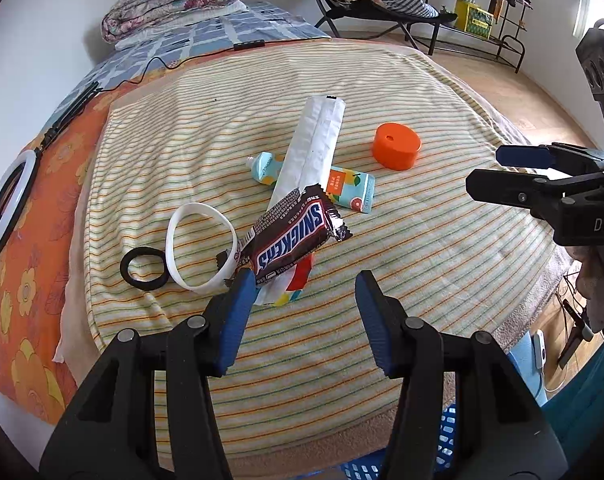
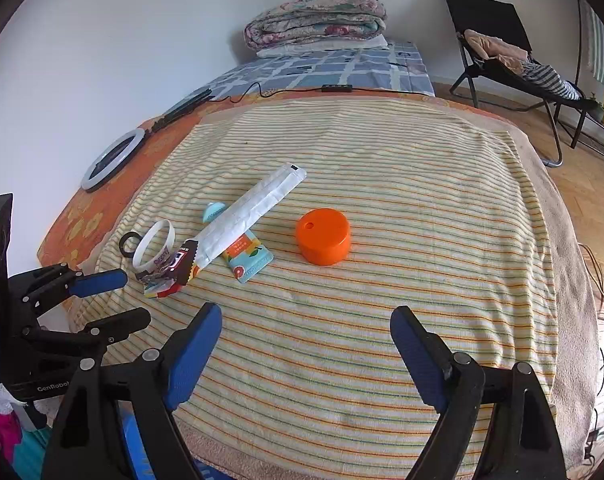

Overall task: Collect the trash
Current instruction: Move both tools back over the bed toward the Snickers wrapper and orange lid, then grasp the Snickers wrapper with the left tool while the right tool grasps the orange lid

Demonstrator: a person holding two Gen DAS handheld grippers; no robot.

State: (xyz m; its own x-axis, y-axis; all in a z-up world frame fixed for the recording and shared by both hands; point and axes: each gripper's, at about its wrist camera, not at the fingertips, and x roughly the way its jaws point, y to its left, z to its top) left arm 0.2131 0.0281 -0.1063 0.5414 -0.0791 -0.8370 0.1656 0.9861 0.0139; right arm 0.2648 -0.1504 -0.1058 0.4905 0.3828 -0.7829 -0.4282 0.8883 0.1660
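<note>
A Snickers wrapper (image 1: pixel 292 238) lies on a long white paper packet (image 1: pixel 310 152), which crosses a teal and orange tube (image 1: pixel 350 190) on the striped blanket (image 1: pixel 422 280). My left gripper (image 1: pixel 306 290) is open, its left fingertip at the wrapper's near end. My right gripper (image 2: pixel 306 334) is open and empty above bare blanket, short of the orange cap (image 2: pixel 323 235). The wrapper (image 2: pixel 178 262), packet (image 2: pixel 250 216) and tube (image 2: pixel 248 256) also show in the right wrist view. Each gripper shows in the other view: the right gripper (image 1: pixel 502 174), the left gripper (image 2: pixel 114 298).
A white wristband (image 1: pixel 200 246) and a black ring (image 1: pixel 144 268) lie left of the wrapper. An orange cap (image 1: pixel 397 146) sits to the right. A blue basket (image 1: pixel 446 440) is below the bed's near edge. A ring light (image 1: pixel 6 208), cable, folded quilt (image 1: pixel 174 0) and chair (image 2: pixel 510 60) are farther off.
</note>
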